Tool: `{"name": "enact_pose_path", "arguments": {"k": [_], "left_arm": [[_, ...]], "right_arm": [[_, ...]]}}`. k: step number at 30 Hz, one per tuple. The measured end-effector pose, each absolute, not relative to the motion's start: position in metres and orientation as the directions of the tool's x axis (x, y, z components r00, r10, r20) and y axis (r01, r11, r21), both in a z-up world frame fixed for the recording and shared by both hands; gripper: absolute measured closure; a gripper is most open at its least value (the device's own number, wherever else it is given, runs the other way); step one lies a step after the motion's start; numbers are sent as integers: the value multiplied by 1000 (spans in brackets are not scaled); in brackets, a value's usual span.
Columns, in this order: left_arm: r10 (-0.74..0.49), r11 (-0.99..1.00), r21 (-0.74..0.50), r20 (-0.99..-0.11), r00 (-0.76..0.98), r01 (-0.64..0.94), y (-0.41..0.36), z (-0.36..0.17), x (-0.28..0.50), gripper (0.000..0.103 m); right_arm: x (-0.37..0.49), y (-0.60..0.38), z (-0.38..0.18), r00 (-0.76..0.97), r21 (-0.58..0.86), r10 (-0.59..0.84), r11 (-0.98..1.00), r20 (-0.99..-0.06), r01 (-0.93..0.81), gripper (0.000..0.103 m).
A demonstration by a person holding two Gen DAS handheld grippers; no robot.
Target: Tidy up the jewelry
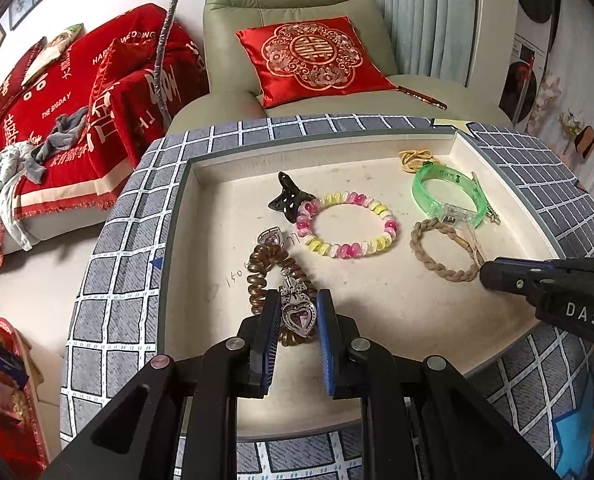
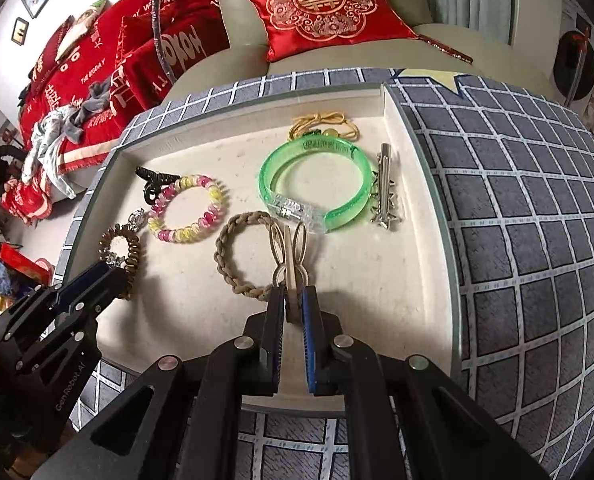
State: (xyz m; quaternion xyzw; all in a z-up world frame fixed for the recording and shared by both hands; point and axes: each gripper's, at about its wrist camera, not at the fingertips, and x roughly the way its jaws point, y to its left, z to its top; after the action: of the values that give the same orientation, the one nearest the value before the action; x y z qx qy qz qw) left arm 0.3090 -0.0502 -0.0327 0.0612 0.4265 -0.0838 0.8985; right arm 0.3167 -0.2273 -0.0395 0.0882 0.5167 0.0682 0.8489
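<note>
Heart pendant (image 1: 298, 317) lies between my left gripper (image 1: 297, 304)'s parted jaws; my right gripper (image 2: 293, 300) clamps the rabbit-ear clip (image 2: 289, 252).

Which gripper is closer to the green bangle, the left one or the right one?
Right. The right gripper is just in front of the green bangle, at the braided ring. The left gripper is far across the tray, around the heart pendant.
</note>
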Motion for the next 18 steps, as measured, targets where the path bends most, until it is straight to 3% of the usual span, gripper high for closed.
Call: {"name": "enact_pose_path", "arguments": {"k": [1, 4, 10, 11, 12, 13, 18], "left_arm": [[-97, 978, 40, -777, 622, 203, -50, -32, 309, 70], [-87, 979, 51, -774, 628, 198, -51, -31, 309, 70], [-87, 980, 54, -757, 647, 194, -49, -25, 305, 70], [-88, 979, 53, -755, 650, 195, -49, -24, 305, 55], [-86, 980, 54, -751, 654, 191, -49, -22, 304, 16], [-82, 982, 54, -743, 664, 182, -48, -20, 302, 3], [-95, 983, 44, -710, 698, 179, -45, -7, 290, 0]], "right_arm": [[316, -227, -39, 454, 218, 205, 976, -867, -23, 85], [315, -228, -37, 460, 220, 205, 975, -864, -22, 42], [306, -230, -18, 525, 247, 224, 969, -821, -28, 42], [305, -232, -14, 535, 253, 226, 967, -814, -23, 42], [303, -234, -10, 546, 260, 227, 965, -806, -17, 42], [301, -236, -7, 554, 263, 225, 965, -802, -11, 42], [289, -245, 3, 587, 245, 185, 969, -788, 23, 42]]}}
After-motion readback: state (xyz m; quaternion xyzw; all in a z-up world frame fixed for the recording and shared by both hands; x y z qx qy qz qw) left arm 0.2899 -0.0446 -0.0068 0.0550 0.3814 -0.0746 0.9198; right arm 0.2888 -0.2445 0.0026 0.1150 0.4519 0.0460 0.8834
